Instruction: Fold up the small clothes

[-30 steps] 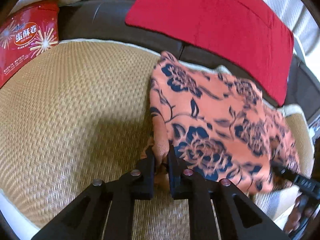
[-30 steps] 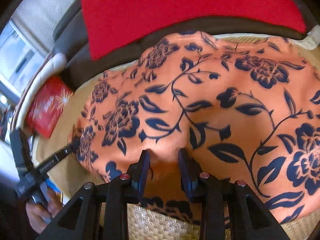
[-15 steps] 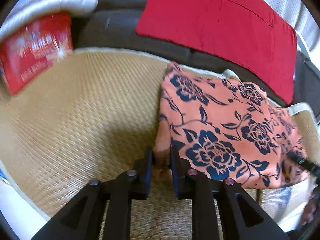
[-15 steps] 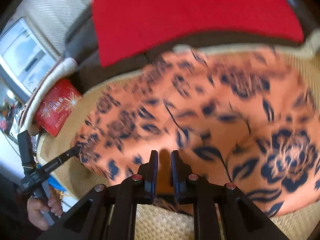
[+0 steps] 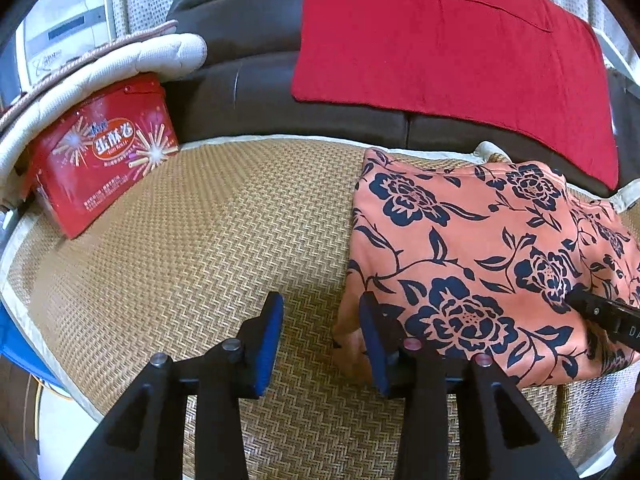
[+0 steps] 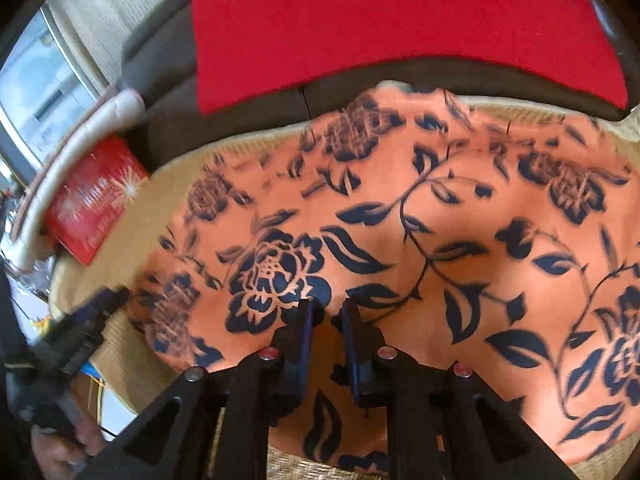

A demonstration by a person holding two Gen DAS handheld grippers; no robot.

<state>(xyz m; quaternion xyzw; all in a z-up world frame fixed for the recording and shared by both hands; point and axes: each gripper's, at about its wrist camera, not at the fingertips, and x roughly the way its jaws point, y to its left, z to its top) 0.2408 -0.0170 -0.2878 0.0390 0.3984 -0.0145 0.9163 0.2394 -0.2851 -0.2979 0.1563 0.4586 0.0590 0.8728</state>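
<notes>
Orange garment with navy floral print [image 5: 472, 264] lies folded on the woven straw mat [image 5: 192, 248] — one fold looks done. Left gripper [image 5: 322, 340] released, jaws apart beside its edge; right gripper [image 6: 326, 344] pinches the near hem — further folding likely remains.

Left wrist view evenly lit and sharp, with soft shadow under the gripper [image 5: 320, 336]; right wrist view motion-blurred, worst at left edge, window [image 6: 44, 92] glare upper left, fisheye corners black.

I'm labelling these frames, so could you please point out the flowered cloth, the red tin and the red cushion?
flowered cloth [image 5: 472, 240]: left wrist view, upper middle.
red tin [image 5: 104, 156]: left wrist view, printed front.
red cushion [image 6: 400, 20]: right wrist view, centre.
</notes>
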